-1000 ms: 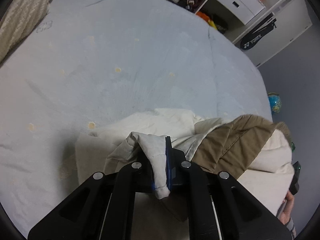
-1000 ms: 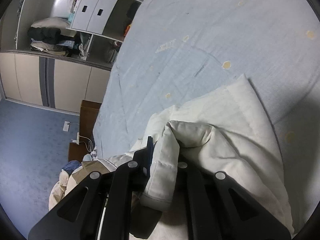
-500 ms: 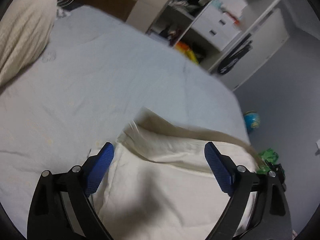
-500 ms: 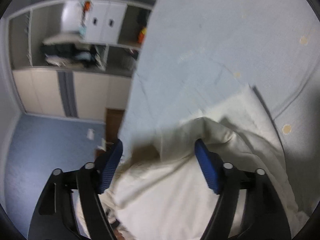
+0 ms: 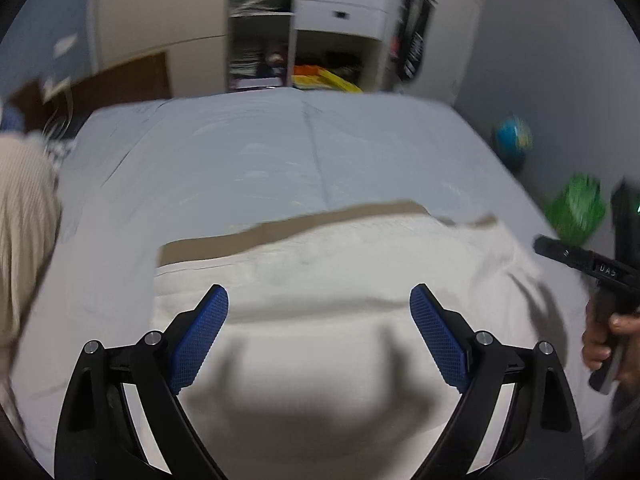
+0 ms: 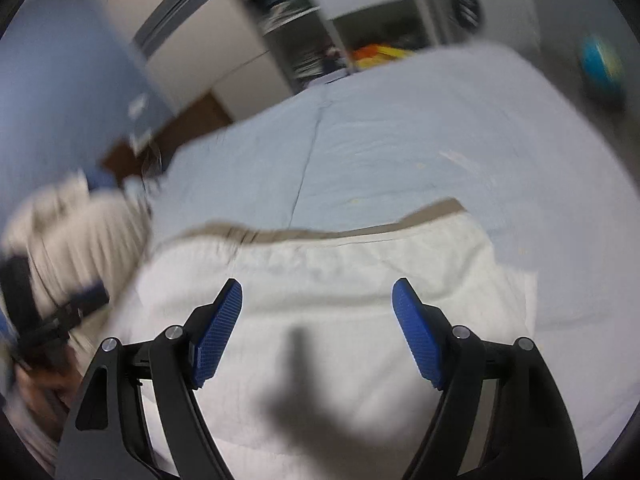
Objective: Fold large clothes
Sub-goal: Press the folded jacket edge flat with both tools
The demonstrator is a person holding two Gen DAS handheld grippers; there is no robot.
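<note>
A large cream garment (image 5: 328, 276) (image 6: 340, 280) lies folded flat on the pale blue bed (image 5: 260, 152) (image 6: 400, 128), with a tan strip along its far edge. My left gripper (image 5: 319, 308) hangs open above the garment's near half, nothing between its blue pads. My right gripper (image 6: 317, 300) is also open over the cloth and holds nothing. In the left wrist view the right gripper (image 5: 592, 268) shows at the right edge in a hand (image 5: 604, 340). The left gripper (image 6: 60, 312) appears blurred at the left of the right wrist view.
A ribbed beige cloth (image 5: 24, 216) lies at the bed's left edge. Past the bed stand open shelves and white drawers (image 5: 340, 4). On the floor to the right are a globe (image 5: 514, 136) and a green item (image 5: 576, 208). A brown bedside unit (image 5: 120, 80) stands at far left.
Both grippers let go of the cream garment, opened wide, and rose back from it while rolling level. The garment now lies flat instead of bunched.
</note>
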